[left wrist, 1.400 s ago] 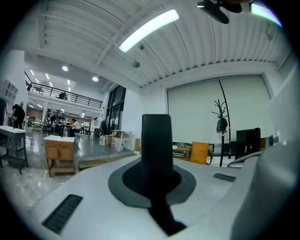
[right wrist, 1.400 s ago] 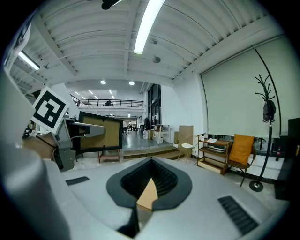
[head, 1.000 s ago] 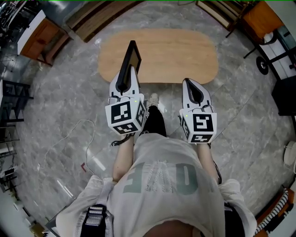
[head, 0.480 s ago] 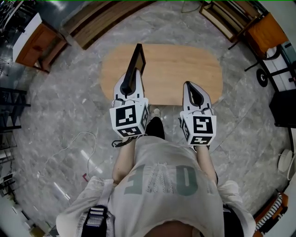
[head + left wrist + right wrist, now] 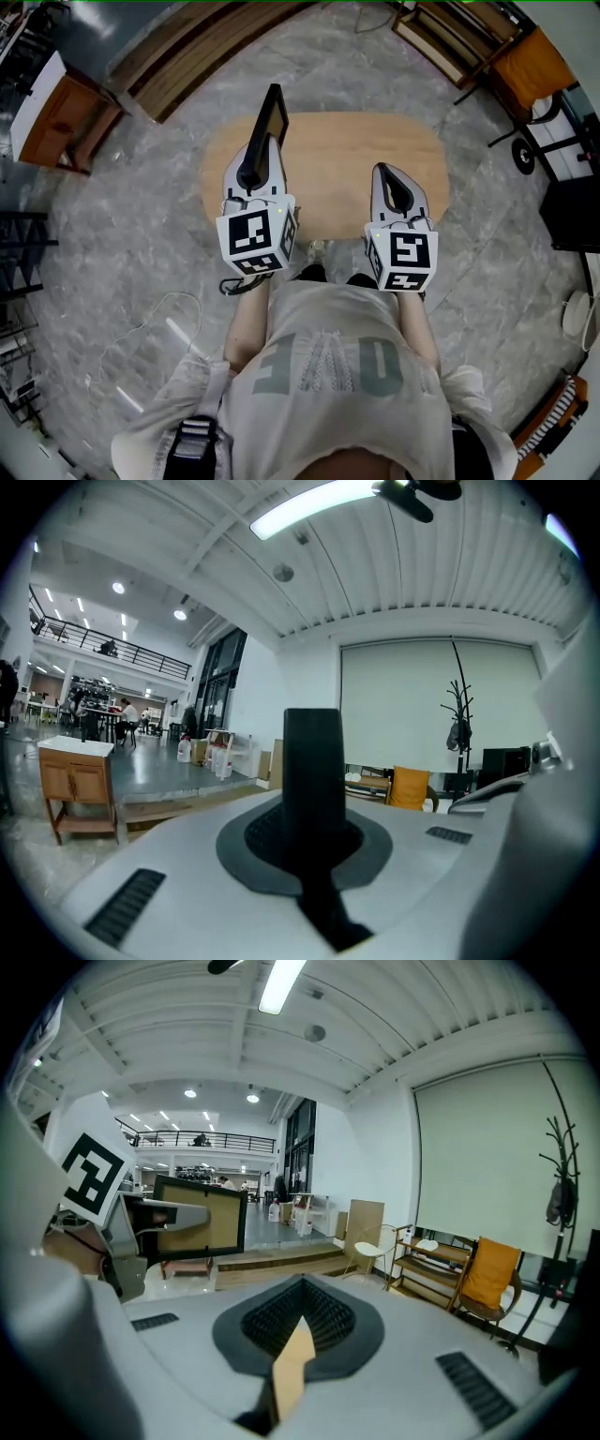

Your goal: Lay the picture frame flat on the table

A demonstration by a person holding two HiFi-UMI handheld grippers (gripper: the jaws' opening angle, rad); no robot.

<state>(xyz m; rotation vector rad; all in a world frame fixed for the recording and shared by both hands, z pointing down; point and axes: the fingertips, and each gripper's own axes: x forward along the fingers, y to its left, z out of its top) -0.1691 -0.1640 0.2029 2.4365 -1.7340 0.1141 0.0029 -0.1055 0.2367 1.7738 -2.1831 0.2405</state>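
1. Grey marble floor (image 5: 131, 216) surrounds an oval wooden table (image 5: 356, 155), and the person stands at the table's near edge with both tools held out over it.
2. Left gripper (image 5: 264, 142): its jaws are clamped on the bottom edge of the picture frame (image 5: 273, 111). In the left gripper view the black edge rises straight up out of the pads.
3. The frame stands upright on edge in that grip, over the table's left end and leaning toward its far rim. It appears to be above the wood, not resting on it.
4. Right gripper (image 5: 388, 174): its jaws are together and hold nothing, over the table's near edge, right of centre.
5. Step in hand, as I judge it, is carrying the frame into place over the table.
6. The next move calls for tipping the frame until its face is level, lowering it onto the bare wood at the table's middle, then opening the jaws.
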